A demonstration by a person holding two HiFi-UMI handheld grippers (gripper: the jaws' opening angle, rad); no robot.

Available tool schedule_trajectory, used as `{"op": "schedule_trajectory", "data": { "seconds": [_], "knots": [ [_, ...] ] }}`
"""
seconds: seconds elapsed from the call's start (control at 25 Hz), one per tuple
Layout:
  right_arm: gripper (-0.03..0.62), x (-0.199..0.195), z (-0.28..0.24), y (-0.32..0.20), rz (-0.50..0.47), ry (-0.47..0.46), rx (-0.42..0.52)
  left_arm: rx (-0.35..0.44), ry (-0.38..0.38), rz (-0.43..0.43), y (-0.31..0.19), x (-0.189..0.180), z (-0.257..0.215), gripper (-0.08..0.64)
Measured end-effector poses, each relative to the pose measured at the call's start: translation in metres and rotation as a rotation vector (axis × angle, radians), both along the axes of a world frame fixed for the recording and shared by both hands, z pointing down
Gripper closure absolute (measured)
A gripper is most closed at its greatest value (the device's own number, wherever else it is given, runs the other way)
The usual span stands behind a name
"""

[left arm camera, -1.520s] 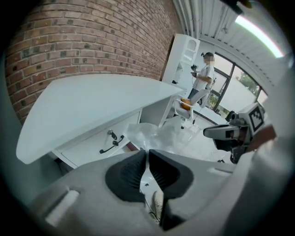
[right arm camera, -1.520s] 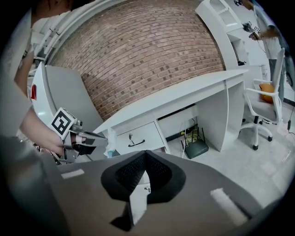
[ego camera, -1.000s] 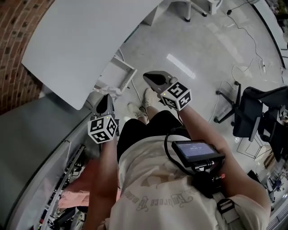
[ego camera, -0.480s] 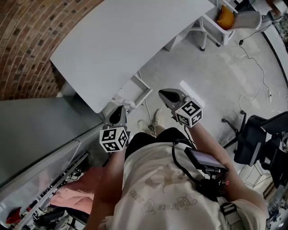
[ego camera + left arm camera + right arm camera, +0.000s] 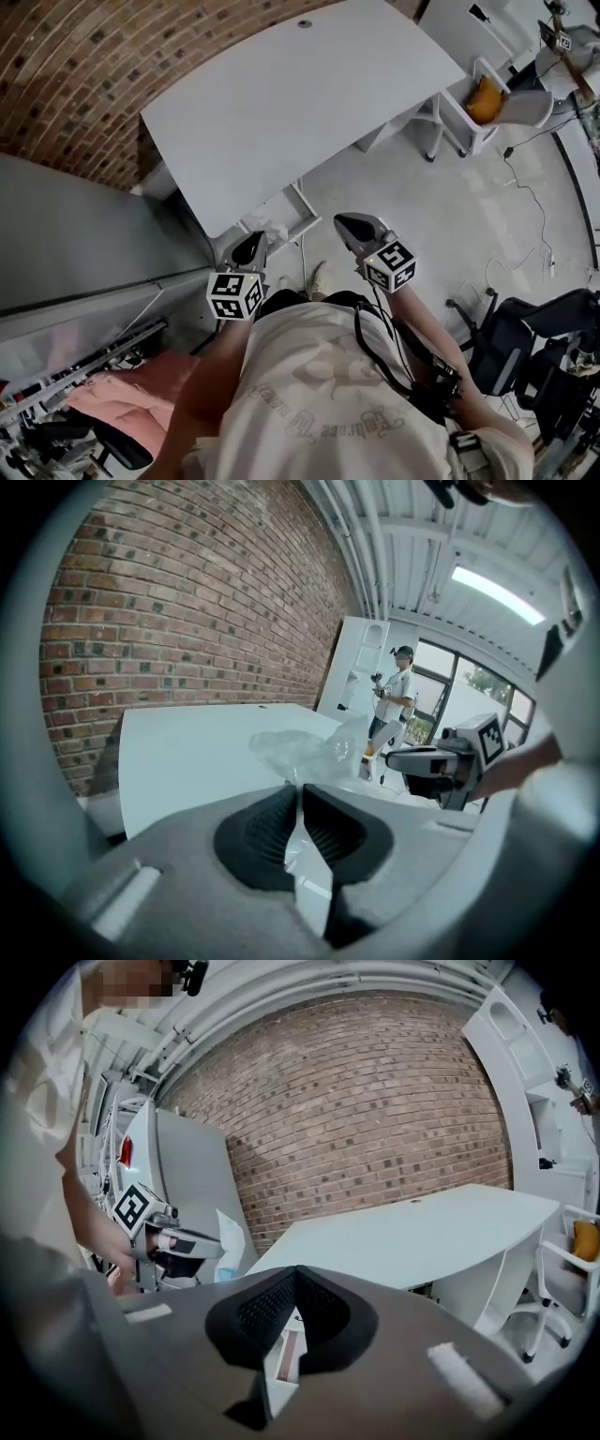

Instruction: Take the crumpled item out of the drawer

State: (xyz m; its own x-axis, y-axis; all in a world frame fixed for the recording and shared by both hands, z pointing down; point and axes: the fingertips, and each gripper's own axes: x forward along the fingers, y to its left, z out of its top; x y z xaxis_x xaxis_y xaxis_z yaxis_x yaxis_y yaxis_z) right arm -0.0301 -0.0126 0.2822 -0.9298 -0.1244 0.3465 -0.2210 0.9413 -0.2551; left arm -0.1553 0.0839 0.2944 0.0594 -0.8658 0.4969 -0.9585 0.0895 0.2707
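Left gripper (image 5: 298, 791) pinching crumpled plastic (image 5: 302, 752), pink cloth (image 5: 127, 389) perhaps in open drawer (image 5: 101, 355)

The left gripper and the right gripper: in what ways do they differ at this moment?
The left gripper is clamped on crumpled clear plastic, which sticks out beyond its tips; the right gripper has its jaws closed on nothing. In the head view, the left gripper sits by the edge of the white table, while the right gripper is over bare floor. Both face the table and the brick wall.
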Motion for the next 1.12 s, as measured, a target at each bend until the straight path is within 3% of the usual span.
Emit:
{"op": "schedule_trajectory", "data": {
  "seconds": [0.56,1.12],
  "knots": [
    [0.584,0.002,-0.023,0.015,-0.065,-0.013,0.048,0.017,-0.005,0.025,0.012,0.009,-0.007,0.531],
    [0.584,0.002,-0.025,0.013,-0.108,-0.033,0.052,0.019,-0.029,0.039,-0.007,0.019,-0.008,0.531]
  ]
}}
